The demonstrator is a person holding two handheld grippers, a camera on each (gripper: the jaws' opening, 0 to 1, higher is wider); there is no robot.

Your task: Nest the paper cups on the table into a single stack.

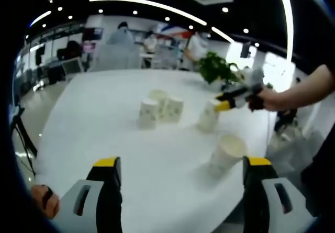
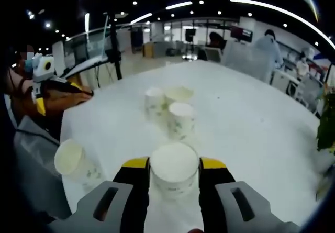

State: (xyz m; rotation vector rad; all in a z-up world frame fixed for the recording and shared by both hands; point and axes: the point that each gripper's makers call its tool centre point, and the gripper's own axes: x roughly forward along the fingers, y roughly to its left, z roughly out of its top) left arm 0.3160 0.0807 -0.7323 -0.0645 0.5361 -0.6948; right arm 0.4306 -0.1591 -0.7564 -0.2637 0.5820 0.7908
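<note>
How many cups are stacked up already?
None yet. All five white paper cups stand separate on the round white table. The right gripper has its jaws around one upright cup. Three cups cluster mid-table, and another cup waits near the open left gripper. All the nesting is left.

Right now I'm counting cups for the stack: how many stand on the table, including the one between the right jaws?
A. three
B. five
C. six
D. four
B: three cups cluster mid-table, one cup stands near the edge, and the right gripper closes on the fifth.
</note>
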